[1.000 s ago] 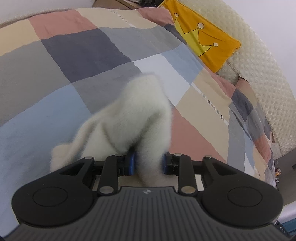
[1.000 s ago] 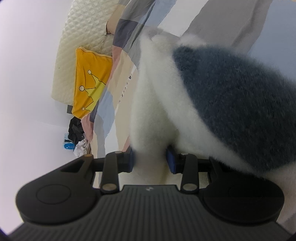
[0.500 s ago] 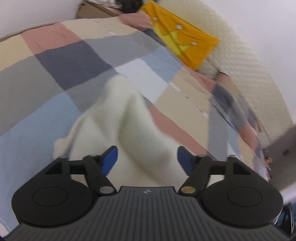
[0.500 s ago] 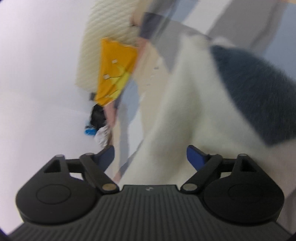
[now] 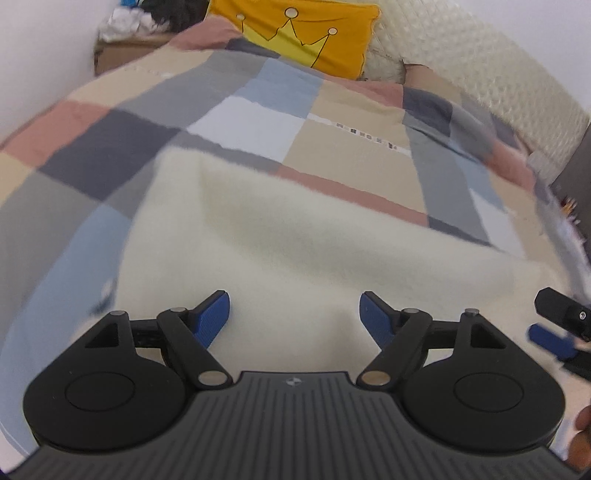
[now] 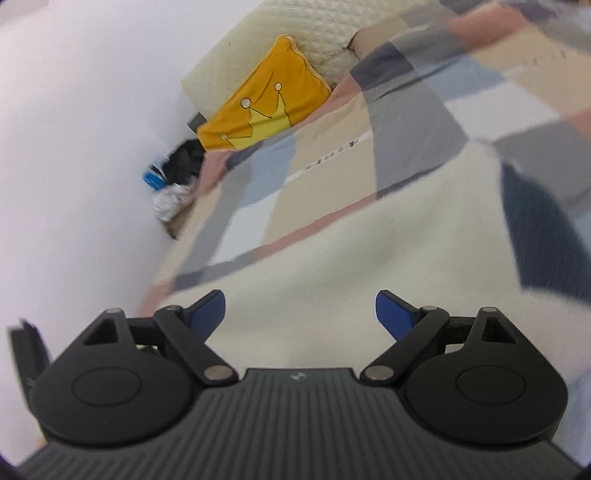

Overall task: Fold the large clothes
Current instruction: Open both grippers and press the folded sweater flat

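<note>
A fluffy cream garment [image 5: 295, 240] lies spread on the patchwork bed, right in front of both grippers. In the right wrist view the same garment [image 6: 362, 258] shows a dark blue-grey patch [image 6: 543, 236] at the right. My left gripper [image 5: 294, 314] is open and empty, its blue pads wide apart just above the cream fabric. My right gripper [image 6: 300, 314] is open and empty too, over the garment's near part. The right gripper's blue finger also shows at the right edge of the left wrist view [image 5: 554, 339].
The bed cover [image 5: 351, 125] is a patchwork of grey, blue, beige and pink squares. An orange cushion with a crown [image 5: 299, 33] leans on a quilted cream headboard [image 5: 498, 74]. A white wall [image 6: 74, 147] and a pile of clutter [image 6: 177, 184] flank the bed.
Both grippers have opened and let go of the cream garment. It has dropped from a bunched, lifted shape to lie flat on the bed. Both grippers have pulled back.
</note>
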Action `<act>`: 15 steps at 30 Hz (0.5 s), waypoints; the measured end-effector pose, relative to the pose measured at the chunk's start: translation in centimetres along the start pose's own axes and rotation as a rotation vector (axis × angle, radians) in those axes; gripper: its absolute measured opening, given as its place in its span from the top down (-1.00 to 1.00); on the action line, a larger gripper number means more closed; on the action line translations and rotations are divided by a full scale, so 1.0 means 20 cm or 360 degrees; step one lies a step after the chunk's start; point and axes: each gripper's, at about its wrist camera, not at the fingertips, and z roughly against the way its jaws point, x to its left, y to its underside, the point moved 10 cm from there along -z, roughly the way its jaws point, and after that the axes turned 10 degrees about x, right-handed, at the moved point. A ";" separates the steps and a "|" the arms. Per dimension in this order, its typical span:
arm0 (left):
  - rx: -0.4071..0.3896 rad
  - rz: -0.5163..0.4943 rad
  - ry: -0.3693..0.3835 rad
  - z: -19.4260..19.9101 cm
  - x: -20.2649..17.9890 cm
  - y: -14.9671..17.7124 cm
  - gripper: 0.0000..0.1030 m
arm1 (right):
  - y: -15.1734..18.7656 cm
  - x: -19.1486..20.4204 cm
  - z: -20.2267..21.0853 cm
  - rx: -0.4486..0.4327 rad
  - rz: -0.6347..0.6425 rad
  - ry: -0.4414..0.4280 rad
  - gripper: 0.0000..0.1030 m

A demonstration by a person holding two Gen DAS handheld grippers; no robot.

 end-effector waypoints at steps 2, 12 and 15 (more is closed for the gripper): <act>-0.0011 -0.0019 -0.0051 -0.04 0.01 -0.04 -0.58 | -0.01 -0.02 -0.03 -0.0001 0.0092 0.0093 -0.55; -0.0009 0.0039 -0.0048 -0.23 0.10 -0.20 -0.58 | -0.09 -0.18 -0.21 -0.0041 0.0194 0.0387 -0.39; -0.0001 0.0024 -0.0051 -0.28 0.11 -0.21 -0.58 | -0.08 -0.20 -0.26 -0.0035 0.0220 0.0426 -0.39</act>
